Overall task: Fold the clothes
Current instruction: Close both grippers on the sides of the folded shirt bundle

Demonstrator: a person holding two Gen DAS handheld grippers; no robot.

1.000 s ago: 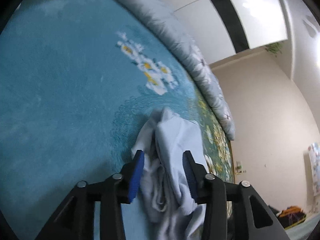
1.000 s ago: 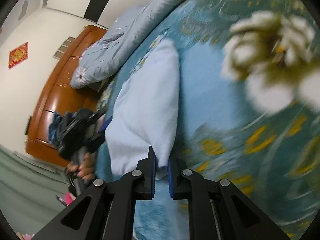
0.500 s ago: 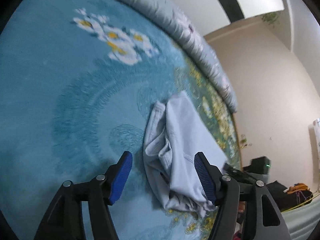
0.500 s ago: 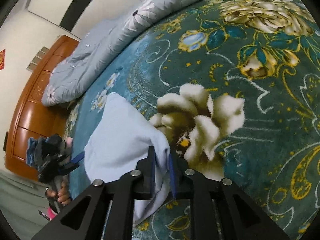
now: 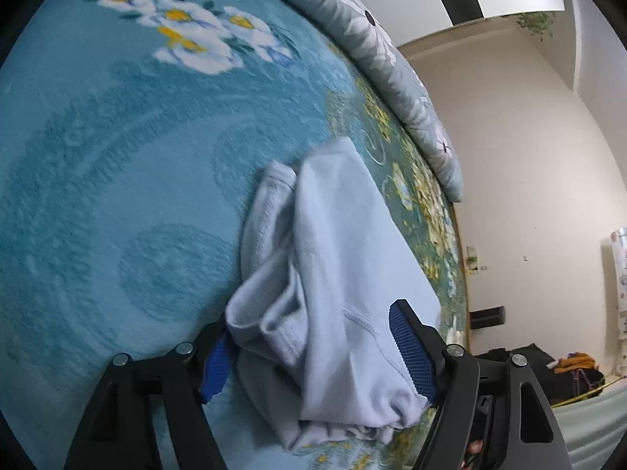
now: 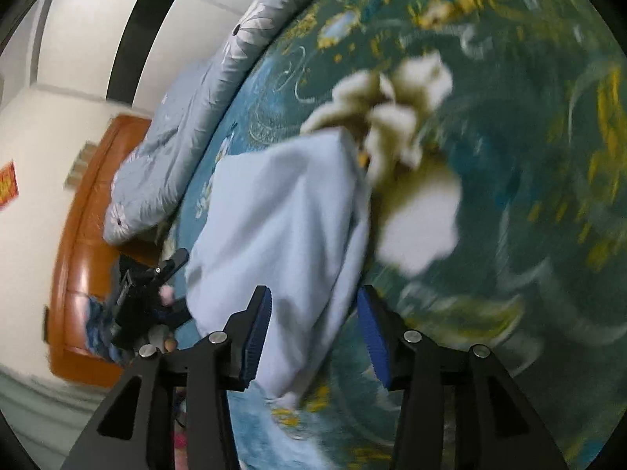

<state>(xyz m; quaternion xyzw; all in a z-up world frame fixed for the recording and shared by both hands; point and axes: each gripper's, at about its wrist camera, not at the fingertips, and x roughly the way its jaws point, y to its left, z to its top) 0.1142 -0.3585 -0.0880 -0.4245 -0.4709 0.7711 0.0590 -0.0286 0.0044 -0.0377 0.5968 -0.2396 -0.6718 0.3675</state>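
Pale blue garment (image 5: 337,258) lies bunched on floral bed blanket (image 5: 117,156), soft, light, floppy. My left claw (image 5: 317,356) and right claw (image 6: 315,333) both opening around it, not pinching. I'd grab hem corners.

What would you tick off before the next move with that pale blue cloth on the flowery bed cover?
1. Pale blue garment lying on the teal floral blanket: ok.
2. Left gripper let go: ok, its jaws are opening, cloth lies loose between them.
3. Right gripper let go: ok, its jaws are opening, with a cloth edge hanging between them.
4. Fold tidy: not ok, the near end is bunched and wrinkled.
5. Room around the garment: ok, the grey flowered quilt lies apart at the blanket's edge.
6. Right-side view sharp: not ok, blurred.
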